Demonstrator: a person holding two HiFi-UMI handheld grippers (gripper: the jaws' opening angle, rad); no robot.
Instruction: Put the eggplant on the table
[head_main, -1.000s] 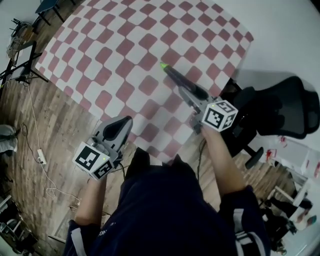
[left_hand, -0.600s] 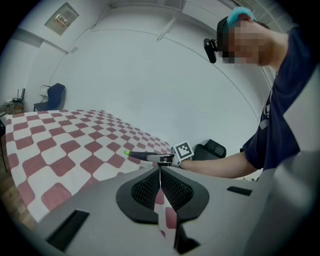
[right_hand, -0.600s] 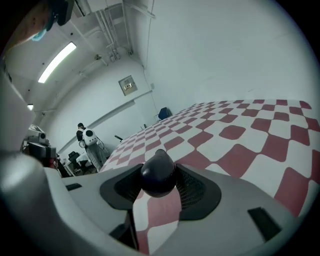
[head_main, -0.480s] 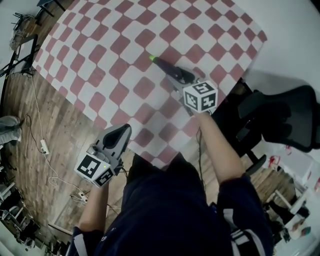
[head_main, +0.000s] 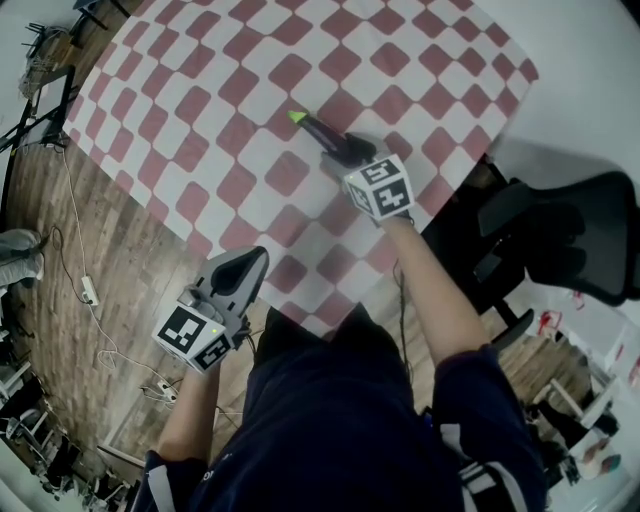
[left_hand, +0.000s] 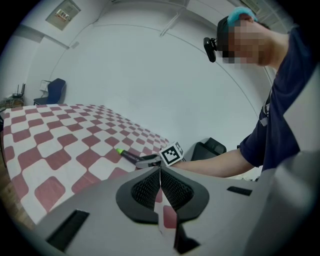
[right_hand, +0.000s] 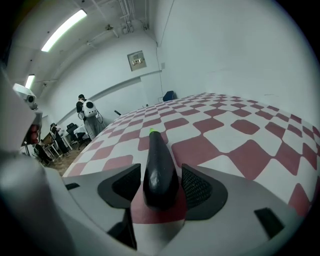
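A dark purple eggplant (head_main: 318, 130) with a green tip lies on the red-and-white checkered table (head_main: 200, 90), pointing away from me. My right gripper (head_main: 336, 149) straddles its thick end. Its jaws are opening, and in the right gripper view a small gap shows between each pad and the eggplant (right_hand: 159, 170). My left gripper (head_main: 245, 263) hangs off the table's near edge with its pads closed together and nothing between them (left_hand: 160, 187). In the left gripper view the eggplant (left_hand: 131, 156) shows beyond it on the cloth.
A black office chair (head_main: 570, 230) stands right of the table. Cables and a power strip (head_main: 85, 292) lie on the wood floor at the left. People and furniture (right_hand: 85, 117) are far behind the table.
My right gripper has come down to the table with the eggplant and rolled, and its jaws have widened off it. The left gripper has sunk slightly.
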